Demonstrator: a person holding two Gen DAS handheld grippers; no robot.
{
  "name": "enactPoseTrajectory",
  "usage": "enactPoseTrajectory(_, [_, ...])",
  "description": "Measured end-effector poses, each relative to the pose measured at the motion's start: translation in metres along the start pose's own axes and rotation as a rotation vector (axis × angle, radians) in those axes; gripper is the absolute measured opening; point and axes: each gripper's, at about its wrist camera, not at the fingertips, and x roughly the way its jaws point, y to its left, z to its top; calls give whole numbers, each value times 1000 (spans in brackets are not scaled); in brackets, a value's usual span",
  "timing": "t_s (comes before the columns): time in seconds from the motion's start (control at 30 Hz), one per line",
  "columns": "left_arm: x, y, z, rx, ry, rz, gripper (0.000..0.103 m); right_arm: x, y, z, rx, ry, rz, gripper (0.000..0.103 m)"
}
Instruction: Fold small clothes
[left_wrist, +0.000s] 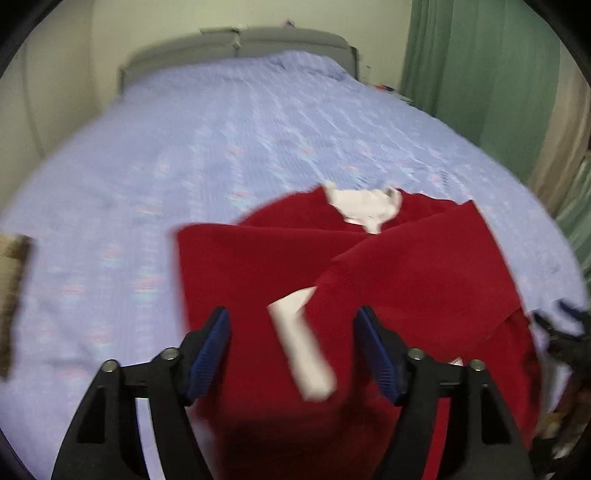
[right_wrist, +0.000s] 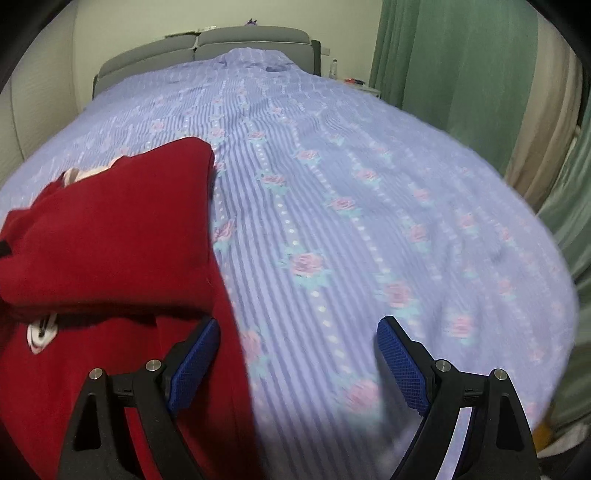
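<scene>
Left wrist view shows your left tool (left_wrist: 291, 350) with its jaws spread and nothing pinched; the red garment (left_wrist: 369, 273) lies under and just beyond them, blurred. Your right tool (right_wrist: 297, 358) also stands spread wide and empty, its left pad over the garment's right edge (right_wrist: 110, 236) and its right pad over bare bedspread.

Moving outward, the garment rests at the near end of the bed. Both sides appear folded in toward the middle: one red panel crosses over the other, and a pale cuff or lining (left_wrist: 303, 350) shows near your left tool, with more pale fabric at the far collar end (left_wrist: 365, 206). From the right wrist view the folded upper layer sits thick on the lower part, where a small white print (right_wrist: 40, 332) shows. I judge the side folds done and the lengthwise fold, bringing one end over the other, still to do.

Beyond that, the lilac bedspread (right_wrist: 332, 192) with stripes and pink roses runs to a grey headboard (right_wrist: 251, 37) at the far wall. Green curtains (right_wrist: 443, 55) hang on the right.
</scene>
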Motion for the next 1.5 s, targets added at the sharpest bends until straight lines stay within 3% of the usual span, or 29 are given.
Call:
enactPoseTrajectory(0.1, [-35, 0, -15, 41, -55, 71, 75, -35, -10, -3, -14, -41, -38, 87])
enactPoseTrajectory(0.17, [-54, 1, -24, 34, -61, 64, 76, -58, -15, -6, 2, -67, -38, 87])
enactPoseTrajectory(0.37, [-107, 6, -66, -6, -84, -18, 78, -123, -14, -38, -1, -120, 59, 87])
enactPoseTrajectory(0.5, [-124, 4, -104, -20, -69, -15, 78, -143, -13, -67, -4, -99, 164, 87])
enactPoseTrajectory(0.73, [-120, 11, -157, -106, 47, -82, 78, -136, -20, -123, 170, 48, 271, 84])
enactPoseTrajectory(0.87, [-114, 10, -172, -109, 87, -114, 77, -128, -16, -141, 188, 107, 271, 79])
enactPoseTrajectory(0.97, [-106, 10, -182, -128, 123, -167, 76, -123, -18, -148, 254, 121, 282, 74])
enactPoseTrajectory(1.17, [-77, 28, -198, -271, 228, -299, 66, -115, -8, -151, 230, 129, 256, 71])
enactPoseTrajectory(1.4, [-55, 31, -205, -308, 279, -340, 66, -96, 3, -149, 188, 142, 218, 69])
enactPoseTrajectory(1.5, [-50, 30, -204, -305, 274, -354, 66, -84, 3, -148, 216, 168, 247, 66])
